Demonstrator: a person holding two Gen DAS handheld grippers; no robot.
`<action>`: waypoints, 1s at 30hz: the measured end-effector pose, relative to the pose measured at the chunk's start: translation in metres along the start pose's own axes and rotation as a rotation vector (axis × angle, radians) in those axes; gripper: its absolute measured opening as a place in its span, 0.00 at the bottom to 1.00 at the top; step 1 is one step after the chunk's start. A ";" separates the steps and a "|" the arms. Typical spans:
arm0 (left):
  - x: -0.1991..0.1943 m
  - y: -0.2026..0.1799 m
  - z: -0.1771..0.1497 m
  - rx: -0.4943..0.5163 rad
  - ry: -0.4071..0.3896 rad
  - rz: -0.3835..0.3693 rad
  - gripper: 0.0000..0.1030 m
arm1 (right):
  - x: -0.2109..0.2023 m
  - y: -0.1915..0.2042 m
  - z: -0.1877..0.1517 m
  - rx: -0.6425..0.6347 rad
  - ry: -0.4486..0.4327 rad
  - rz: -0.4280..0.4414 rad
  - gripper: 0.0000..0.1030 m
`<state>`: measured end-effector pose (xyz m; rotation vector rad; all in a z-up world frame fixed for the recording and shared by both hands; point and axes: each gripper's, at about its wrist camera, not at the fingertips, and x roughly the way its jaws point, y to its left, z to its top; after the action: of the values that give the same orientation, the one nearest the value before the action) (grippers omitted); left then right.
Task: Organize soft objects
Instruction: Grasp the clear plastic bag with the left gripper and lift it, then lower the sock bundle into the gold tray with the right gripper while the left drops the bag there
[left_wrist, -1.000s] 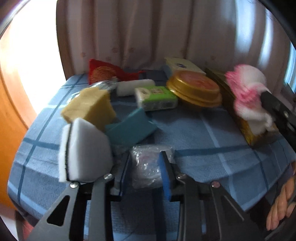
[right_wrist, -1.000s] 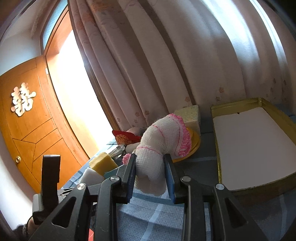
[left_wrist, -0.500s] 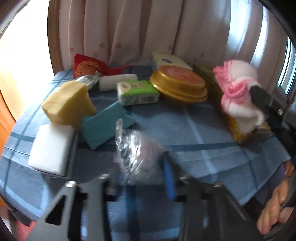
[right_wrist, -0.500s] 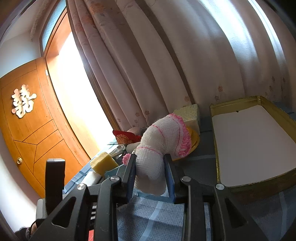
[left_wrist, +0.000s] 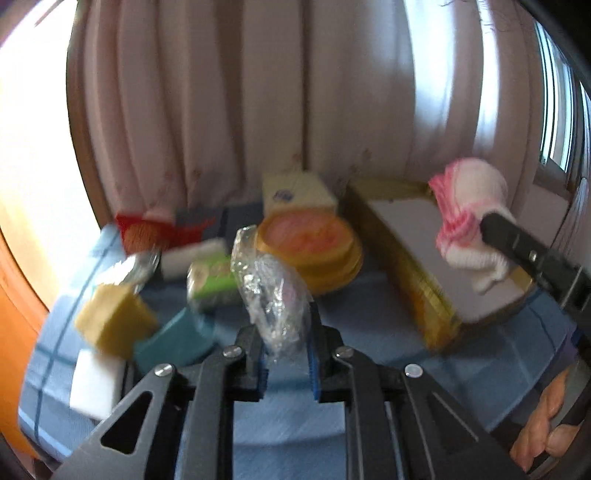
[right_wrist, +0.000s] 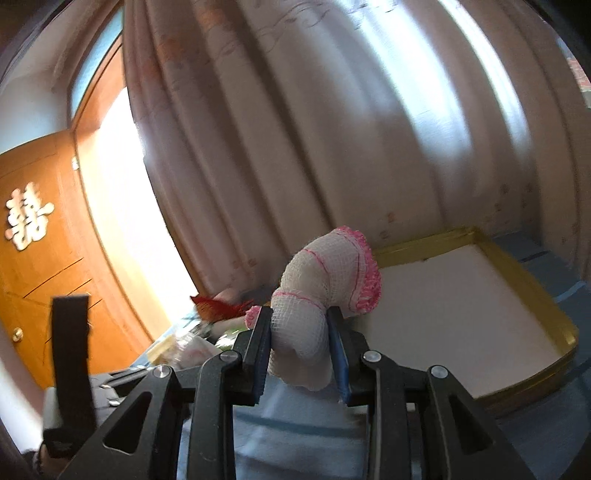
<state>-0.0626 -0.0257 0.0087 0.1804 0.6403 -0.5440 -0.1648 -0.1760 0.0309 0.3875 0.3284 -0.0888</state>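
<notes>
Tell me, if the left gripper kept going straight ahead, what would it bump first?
Probably the round gold tin, just beyond the plastic bag that the left gripper holds, though depth is hard to judge.

Probably home: curtains (right_wrist: 332, 147), wooden door (right_wrist: 40, 266), cloth-covered table (left_wrist: 369, 325)

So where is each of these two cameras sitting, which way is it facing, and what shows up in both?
Left wrist: sits behind the left tongs, facing across the table to the curtain; they grip a clear plastic packet; the person's fingers show at lower right.
Right wrist: sits behind the right tongs, facing the curtain and the door; they grip a white and pink mesh bundle.
Shared: the bundle, the gold tray, the curtain, and each camera sees the other tongs.
</notes>
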 end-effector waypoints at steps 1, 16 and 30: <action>0.000 -0.007 0.007 0.006 -0.010 -0.003 0.14 | -0.002 -0.006 0.003 0.003 -0.009 -0.018 0.31; 0.036 -0.121 0.056 0.157 -0.056 -0.049 0.14 | -0.026 -0.094 0.035 -0.016 -0.054 -0.325 0.32; 0.068 -0.137 0.056 0.177 0.007 -0.005 0.14 | -0.009 -0.107 0.037 -0.056 0.037 -0.349 0.33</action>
<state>-0.0607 -0.1884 0.0122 0.3479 0.5998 -0.6049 -0.1784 -0.2888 0.0284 0.2737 0.4321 -0.4137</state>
